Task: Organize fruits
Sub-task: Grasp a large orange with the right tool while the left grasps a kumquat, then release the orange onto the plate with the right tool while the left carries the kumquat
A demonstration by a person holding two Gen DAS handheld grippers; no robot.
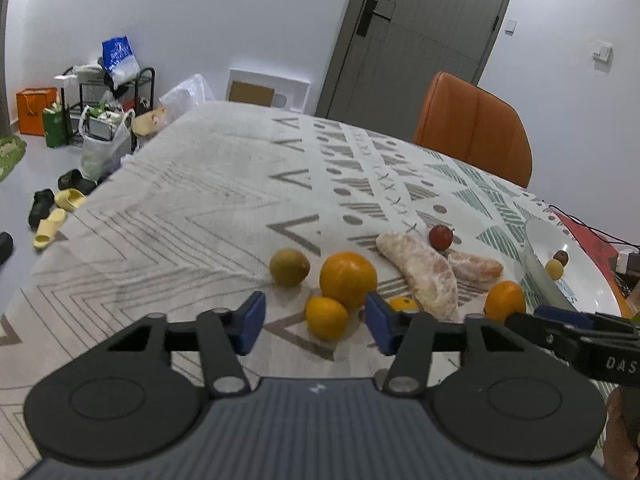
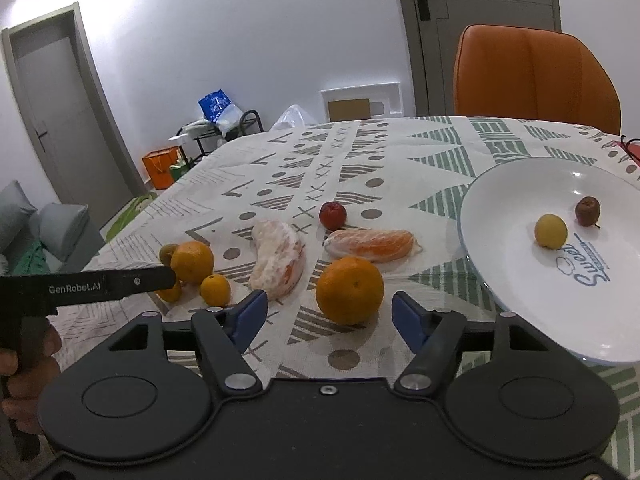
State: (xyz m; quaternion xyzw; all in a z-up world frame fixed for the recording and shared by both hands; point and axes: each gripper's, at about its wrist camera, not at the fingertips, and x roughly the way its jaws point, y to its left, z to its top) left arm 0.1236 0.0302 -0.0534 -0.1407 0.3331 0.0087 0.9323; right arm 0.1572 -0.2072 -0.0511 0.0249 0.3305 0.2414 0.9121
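Observation:
My left gripper is open just above the tablecloth, with a small orange between its blue pads. Beyond it lie a large orange, a green-brown fruit, two peeled pomelo segments and a small red fruit. My right gripper is open around another orange without touching it. To its right, the white plate holds a yellow fruit and a brown fruit.
An orange chair stands at the table's far side. A black cable and a red sheet lie beyond the plate. Bags, a rack and slippers are on the floor to the left. A hand holds the left gripper.

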